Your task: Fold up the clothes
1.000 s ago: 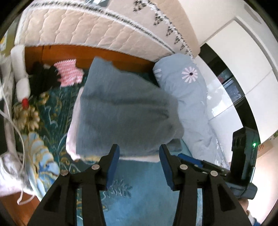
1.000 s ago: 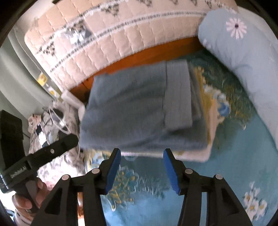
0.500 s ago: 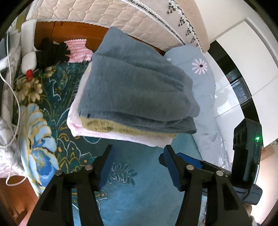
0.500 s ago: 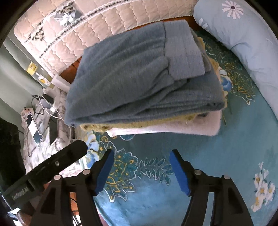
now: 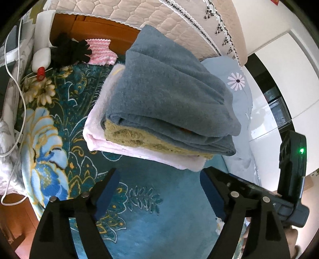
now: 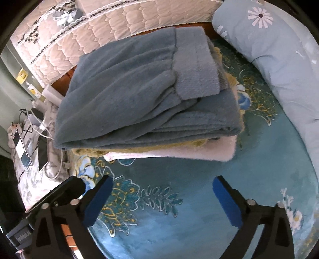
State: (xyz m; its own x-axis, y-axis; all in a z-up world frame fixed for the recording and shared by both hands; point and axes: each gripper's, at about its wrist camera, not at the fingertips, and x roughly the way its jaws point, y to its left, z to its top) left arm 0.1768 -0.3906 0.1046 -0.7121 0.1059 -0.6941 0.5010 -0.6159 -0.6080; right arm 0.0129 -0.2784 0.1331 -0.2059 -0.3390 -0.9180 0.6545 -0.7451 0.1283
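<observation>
Folded slate-blue fleece garment (image 5: pixel 169 95) tops stack: olive-yellow knit layer (image 5: pixel 139 139) beneath, pale pink fleece layer (image 5: pixel 143 151) at bottom, near edges roughly aligned. Stack sits on teal floral bedspread (image 5: pixel 149 219), bare spread open between stack and both grippers. Light-blue daisy-print pillow (image 6: pixel 279 59) just beside stack's right edge; quilted cream headboard (image 6: pixel 139 18) behind. Left gripper (image 5: pixel 159 191) jaws wide, empty. Right gripper (image 6: pixel 161 197) jaws wide, empty.

left gripper (image 5: pixel 159 189) and right gripper (image 6: pixel 162 196) empty, fingers spread wide.
</observation>
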